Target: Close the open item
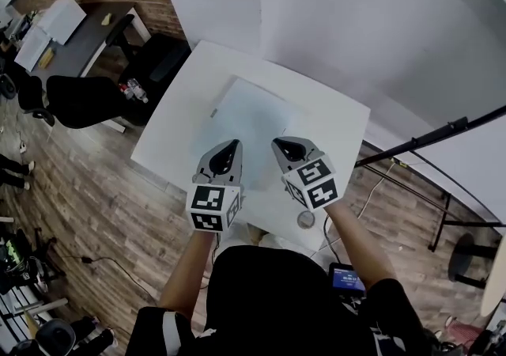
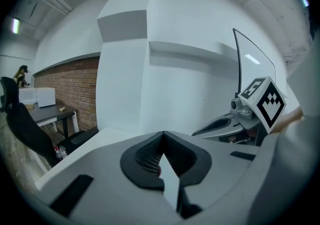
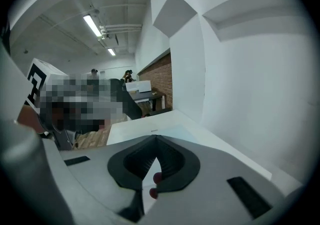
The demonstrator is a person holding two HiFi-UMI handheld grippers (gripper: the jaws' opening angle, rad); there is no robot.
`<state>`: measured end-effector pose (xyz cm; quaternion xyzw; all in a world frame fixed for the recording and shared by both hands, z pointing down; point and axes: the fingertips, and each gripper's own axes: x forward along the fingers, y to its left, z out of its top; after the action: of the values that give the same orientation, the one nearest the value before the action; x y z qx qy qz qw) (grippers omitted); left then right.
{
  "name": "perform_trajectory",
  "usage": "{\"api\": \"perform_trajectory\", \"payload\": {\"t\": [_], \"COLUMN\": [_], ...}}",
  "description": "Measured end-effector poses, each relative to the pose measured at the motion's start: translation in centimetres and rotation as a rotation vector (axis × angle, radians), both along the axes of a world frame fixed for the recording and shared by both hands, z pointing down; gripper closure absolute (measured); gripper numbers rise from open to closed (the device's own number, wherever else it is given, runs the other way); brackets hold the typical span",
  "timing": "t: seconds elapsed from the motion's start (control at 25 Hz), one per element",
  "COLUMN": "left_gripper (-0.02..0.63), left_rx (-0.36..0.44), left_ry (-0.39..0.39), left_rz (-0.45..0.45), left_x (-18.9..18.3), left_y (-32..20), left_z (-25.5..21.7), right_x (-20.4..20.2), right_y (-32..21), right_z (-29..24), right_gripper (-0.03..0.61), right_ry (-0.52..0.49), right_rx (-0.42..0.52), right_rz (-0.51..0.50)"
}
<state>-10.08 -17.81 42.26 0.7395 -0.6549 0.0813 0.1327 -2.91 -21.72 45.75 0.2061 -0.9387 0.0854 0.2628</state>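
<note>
A thin, pale grey rectangular item [image 1: 251, 119] lies flat on the white table [image 1: 341, 121], with a small mark near its left edge; I cannot tell what it is. In the right gripper view the same flat item [image 3: 172, 132] lies just past the jaws. My left gripper [image 1: 230, 145] hangs over the item's near left part, jaws together and empty. My right gripper [image 1: 280, 143] is beside it over the near right part, its jaws closed with nothing between them. The left gripper view shows its own tips [image 2: 162, 134] meeting and the right gripper [image 2: 227, 125] alongside.
A small round object [image 1: 306, 220] sits on the table's near edge by my right arm. White walls rise right behind the table. Black office chairs [image 1: 91, 100] and a dark desk [image 1: 83, 34] stand on the left, and a black stand [image 1: 431, 139] on the right.
</note>
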Motion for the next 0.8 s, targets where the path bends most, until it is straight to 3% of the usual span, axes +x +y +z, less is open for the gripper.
{"api": "perform_trajectory", "payload": {"t": [0.52,0.8], "left_gripper": [0.603,0.603], "left_rx": [0.078,0.112], "left_ry": [-0.051,-0.069], "left_rz": [-0.04,-0.012], "left_x": [2.6,2.5], "left_y": [3.0,5.1], "left_z": [-3.7,-5.7], "right_x": [4.2,3.9], "right_y": [2.3,4.1], "right_z": [-4.3,-7.4], "right_gripper": [0.54,0.54], "right_ry": [-0.123,-0.174], "right_rx": [0.072,0.114], "right_rz": [0.032,0.06]}}
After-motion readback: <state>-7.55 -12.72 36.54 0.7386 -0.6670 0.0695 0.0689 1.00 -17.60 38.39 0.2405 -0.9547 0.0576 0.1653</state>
